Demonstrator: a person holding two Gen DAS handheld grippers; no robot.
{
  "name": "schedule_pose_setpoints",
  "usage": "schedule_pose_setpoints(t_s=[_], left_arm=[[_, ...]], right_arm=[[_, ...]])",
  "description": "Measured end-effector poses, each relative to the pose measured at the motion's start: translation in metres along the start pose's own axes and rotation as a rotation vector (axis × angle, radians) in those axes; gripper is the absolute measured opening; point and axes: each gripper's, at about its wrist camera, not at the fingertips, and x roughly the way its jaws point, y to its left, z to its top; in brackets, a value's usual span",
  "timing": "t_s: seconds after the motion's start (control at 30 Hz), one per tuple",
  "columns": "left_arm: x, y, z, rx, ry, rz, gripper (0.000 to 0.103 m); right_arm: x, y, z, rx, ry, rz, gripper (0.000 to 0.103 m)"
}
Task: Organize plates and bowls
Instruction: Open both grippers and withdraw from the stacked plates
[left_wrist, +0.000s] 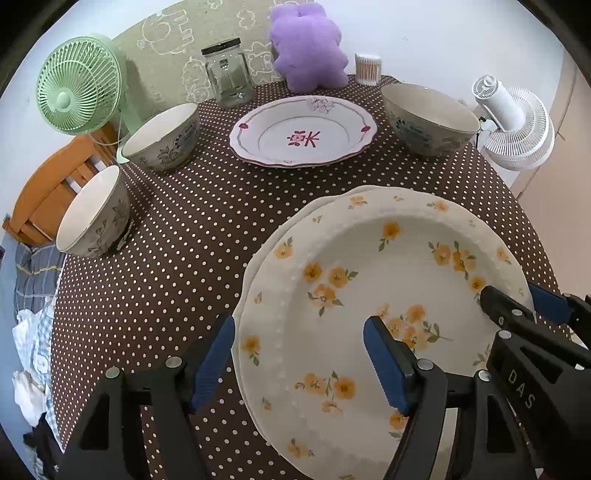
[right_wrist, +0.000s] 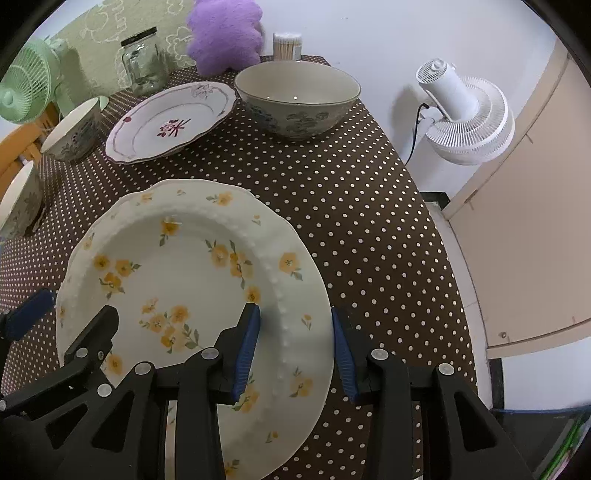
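A yellow-flowered plate lies on top of a second like plate on the dotted table; it also shows in the right wrist view. My left gripper is open astride its left rim, one finger over the plate, one outside. My right gripper is open astride its right rim the same way. A pink-flowered plate sits at the back centre, also seen in the right wrist view. Two bowls stand at left, a larger bowl at back right.
A glass jar, purple plush toy and cotton swab pot line the back edge. A green fan stands at left, a white fan at right beyond the table edge. A wooden chair is left.
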Motion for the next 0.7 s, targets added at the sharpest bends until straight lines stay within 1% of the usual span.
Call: schedule_pose_setpoints(t_s=[0.13, 0.23, 0.3, 0.33, 0.37, 0.47, 0.6, 0.7], left_arm=[[0.002, 0.004, -0.001, -0.018, 0.008, 0.001, 0.074], [0.005, 0.007, -0.002, -0.031, 0.019, 0.003, 0.074], [0.006, 0.009, -0.004, -0.035, 0.027, 0.003, 0.074], [0.007, 0.010, -0.005, -0.037, 0.030, 0.004, 0.074], [0.008, 0.012, -0.005, -0.041, 0.033, 0.005, 0.074], [0.007, 0.017, -0.006, -0.051, 0.033, -0.002, 0.074], [0.002, 0.023, -0.006, -0.048, 0.019, -0.029, 0.077], [-0.006, 0.031, -0.007, -0.051, -0.001, -0.046, 0.081]], right_arm=[[0.001, 0.002, 0.002, -0.012, 0.004, -0.014, 0.043], [0.003, 0.006, 0.002, -0.025, 0.007, -0.028, 0.046], [0.004, 0.009, 0.002, -0.043, 0.008, -0.044, 0.053], [0.005, 0.012, 0.002, -0.049, 0.008, -0.041, 0.059], [0.006, 0.013, 0.002, -0.051, 0.007, -0.038, 0.063], [0.007, 0.015, 0.003, -0.043, 0.007, -0.033, 0.067], [0.004, 0.017, 0.003, -0.036, 0.011, -0.036, 0.069], [-0.006, 0.017, 0.002, -0.019, -0.004, -0.037, 0.070]])
